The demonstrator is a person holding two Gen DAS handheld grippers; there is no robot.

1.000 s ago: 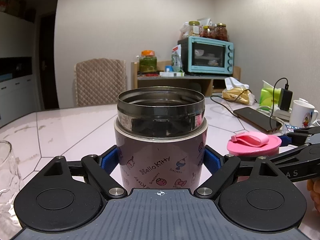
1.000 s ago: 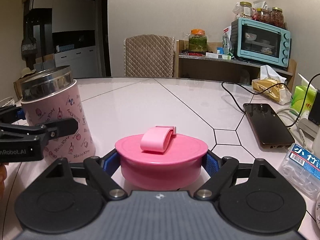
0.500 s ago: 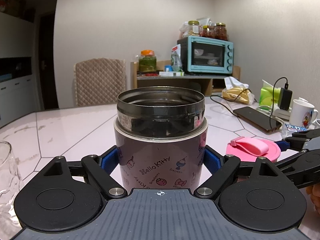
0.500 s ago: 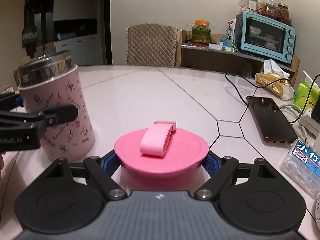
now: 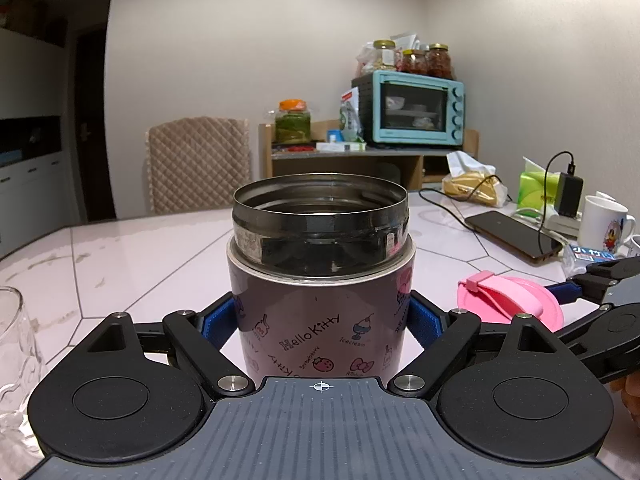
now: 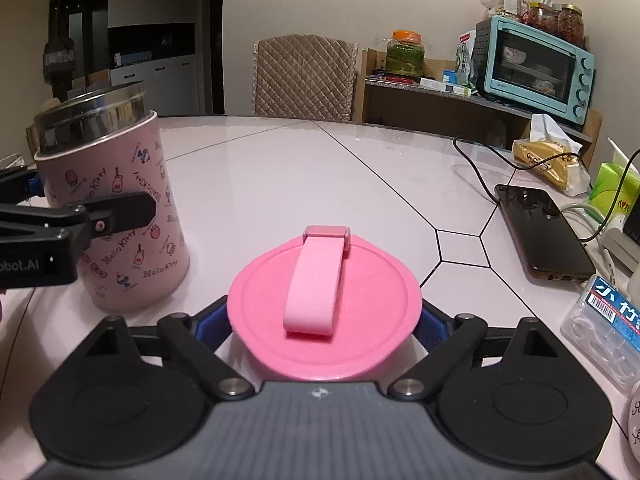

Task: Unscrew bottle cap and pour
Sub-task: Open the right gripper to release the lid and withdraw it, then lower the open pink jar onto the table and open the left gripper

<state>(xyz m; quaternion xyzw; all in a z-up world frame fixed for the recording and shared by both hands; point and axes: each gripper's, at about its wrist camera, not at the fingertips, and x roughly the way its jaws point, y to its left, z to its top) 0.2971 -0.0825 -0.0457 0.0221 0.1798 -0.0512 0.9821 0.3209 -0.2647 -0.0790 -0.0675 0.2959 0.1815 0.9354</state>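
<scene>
A pink Hello Kitty flask (image 5: pixel 320 280) with an open steel mouth stands upright on the table, and my left gripper (image 5: pixel 320 322) is shut on its body. In the right wrist view the same flask (image 6: pixel 116 216) stands at the left. My right gripper (image 6: pixel 324 326) is shut on the pink cap (image 6: pixel 324 312) with its strap handle, held low over the table and tilted forward. From the left wrist view the cap (image 5: pixel 510 300) sits to the right of the flask, with the right gripper (image 5: pixel 564 294) on it. A clear glass (image 5: pixel 16 364) stands at the far left.
A phone (image 6: pixel 540 236) on a cable, a toothpick box (image 6: pixel 604 324), a white mug (image 5: pixel 606 224) and green tissue pack (image 5: pixel 536 192) crowd the table's right side. A padded chair (image 6: pixel 304 76) and a shelf with a teal oven (image 6: pixel 536 68) stand behind.
My right gripper has lowered the pink cap toward the table and tipped it forward, so its top shows more. The left gripper and flask have stayed put.
</scene>
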